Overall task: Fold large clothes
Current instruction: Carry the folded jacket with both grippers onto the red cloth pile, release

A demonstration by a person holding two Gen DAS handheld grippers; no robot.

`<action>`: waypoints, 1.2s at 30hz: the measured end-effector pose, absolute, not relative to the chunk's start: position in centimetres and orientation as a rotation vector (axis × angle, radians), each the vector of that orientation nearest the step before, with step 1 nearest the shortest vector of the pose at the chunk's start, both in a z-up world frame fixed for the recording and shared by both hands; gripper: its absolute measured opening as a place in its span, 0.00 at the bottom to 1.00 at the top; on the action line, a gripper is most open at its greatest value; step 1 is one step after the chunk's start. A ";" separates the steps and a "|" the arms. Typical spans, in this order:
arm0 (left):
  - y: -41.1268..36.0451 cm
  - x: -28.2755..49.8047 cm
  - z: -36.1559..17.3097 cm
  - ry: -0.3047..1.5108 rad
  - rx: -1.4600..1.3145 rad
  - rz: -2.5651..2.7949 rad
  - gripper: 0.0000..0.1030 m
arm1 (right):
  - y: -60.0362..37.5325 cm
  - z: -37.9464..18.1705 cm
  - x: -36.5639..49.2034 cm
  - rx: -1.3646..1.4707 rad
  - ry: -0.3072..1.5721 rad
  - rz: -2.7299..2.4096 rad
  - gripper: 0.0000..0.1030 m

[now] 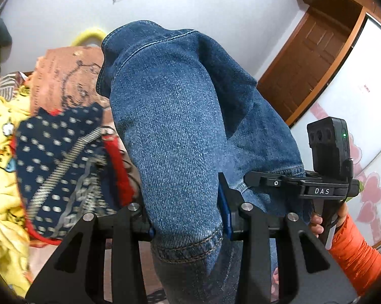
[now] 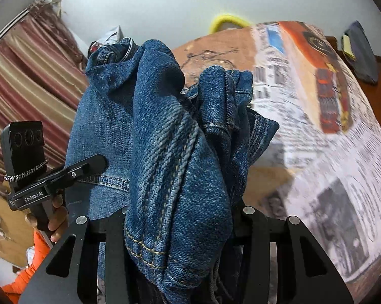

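Both grippers grip the denim jeans (image 1: 170, 126): left gripper (image 1: 188, 217) clamped on a hemmed cuff, right gripper (image 2: 180, 225) on a bunched, seamed edge. Jeans held aloft between them, rumpled (no flat fold visible). Judgement: early stage, folding all ahead. Beyond: yellow garment (image 1: 0, 172), dotted navy cloth (image 1: 61, 167), printed blanket (image 2: 329, 152), wooden door (image 1: 314, 55), striped curtain (image 2: 25, 81).

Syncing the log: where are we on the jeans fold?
Done: no finished fold visible. In hand: left gripper and right gripper are each shut on the jeans, which are lifted and bunched. Left: lay flat, fold; the yellow garment and dotted navy garment lie unfolded.
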State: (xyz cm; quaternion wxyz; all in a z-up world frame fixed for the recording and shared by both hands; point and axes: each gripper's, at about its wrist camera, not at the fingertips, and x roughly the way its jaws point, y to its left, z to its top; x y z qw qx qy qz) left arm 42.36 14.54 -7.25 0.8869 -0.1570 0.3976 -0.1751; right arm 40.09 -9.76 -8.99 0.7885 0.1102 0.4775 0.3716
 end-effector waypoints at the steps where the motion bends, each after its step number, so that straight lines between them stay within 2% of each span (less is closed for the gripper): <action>1: 15.6 42.2 -7.0 0.823 -0.333 -0.358 0.37 | -8.5 -8.9 40.5 0.234 1.030 0.806 0.38; 16: 30.1 43.8 -8.0 0.813 -0.495 -0.243 0.37 | 4.0 -9.9 44.5 0.204 1.040 0.877 0.38; 32: 34.9 49.1 -14.9 0.899 -0.547 -0.179 0.37 | 8.8 -14.9 48.3 0.154 1.100 0.841 0.38; 36: 35.3 49.4 -16.2 0.900 -0.547 -0.165 0.41 | 9.0 -15.7 48.6 0.157 1.111 0.841 0.38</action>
